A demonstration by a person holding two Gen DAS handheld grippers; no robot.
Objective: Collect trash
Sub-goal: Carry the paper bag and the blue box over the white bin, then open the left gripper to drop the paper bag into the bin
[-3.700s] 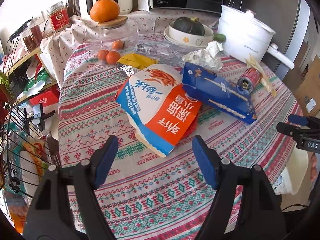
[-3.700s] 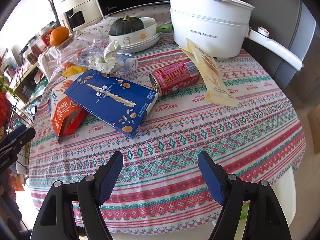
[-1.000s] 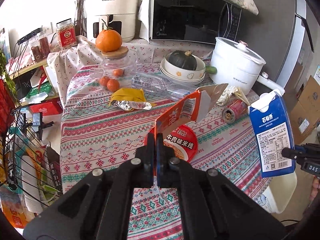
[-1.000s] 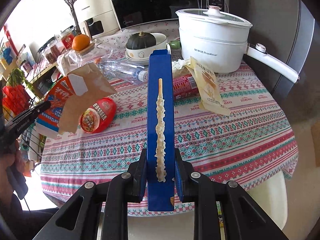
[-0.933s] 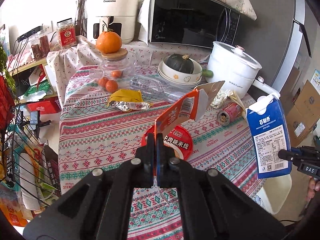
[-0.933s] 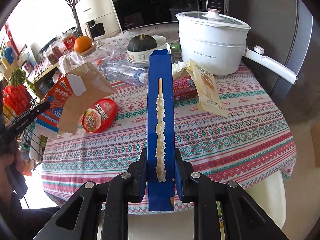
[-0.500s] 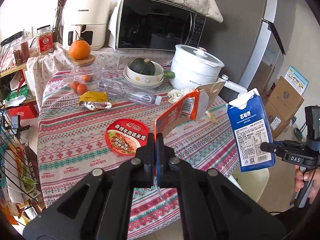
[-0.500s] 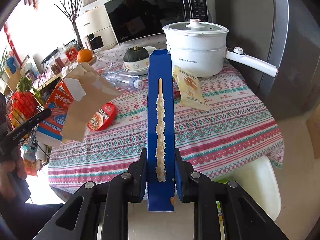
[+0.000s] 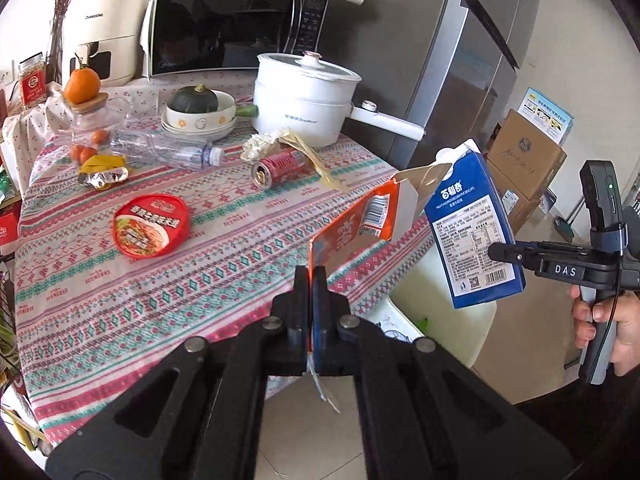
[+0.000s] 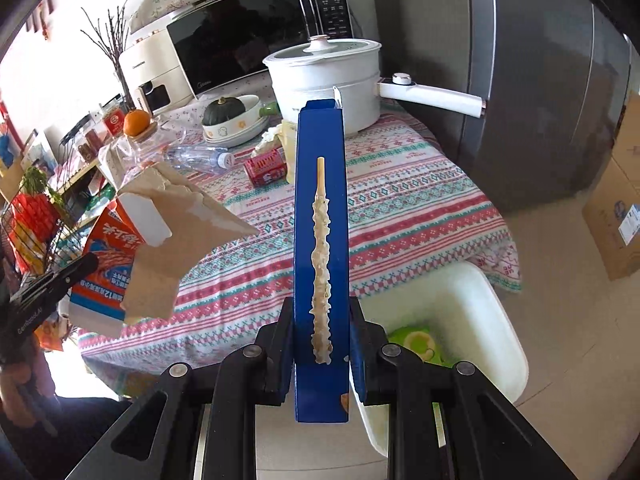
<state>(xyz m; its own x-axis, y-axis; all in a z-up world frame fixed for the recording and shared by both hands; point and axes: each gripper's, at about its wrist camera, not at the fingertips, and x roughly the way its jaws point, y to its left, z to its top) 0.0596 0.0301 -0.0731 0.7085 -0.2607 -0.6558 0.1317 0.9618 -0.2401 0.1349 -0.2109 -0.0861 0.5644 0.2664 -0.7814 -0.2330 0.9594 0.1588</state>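
My left gripper (image 9: 311,280) is shut on a flattened orange and white carton (image 9: 360,224), held in the air past the table's right edge; it also shows in the right wrist view (image 10: 132,248). My right gripper (image 10: 320,320) is shut on a blue biscuit box (image 10: 320,208), held upright; the box also shows in the left wrist view (image 9: 472,232). Both hang above a white trash bin (image 9: 448,312) that stands on the floor beside the table and shows in the right wrist view too (image 10: 480,320). A red can (image 9: 280,166), a red noodle lid (image 9: 150,224), a clear bottle (image 9: 172,152) and crumpled paper (image 9: 262,142) lie on the table.
A white pot (image 9: 304,100), a bowl with a squash (image 9: 196,114), a jar with oranges (image 9: 86,120) and a yellow foil wrapper (image 9: 102,170) are on the table (image 9: 120,300). A microwave (image 9: 232,28) and fridge (image 9: 472,60) stand behind. Cardboard boxes (image 9: 520,168) are at right.
Both grippers took hold of their boxes, lifted them off the table and swung right and back. The noodle lid is uncovered. The bin has come into view below.
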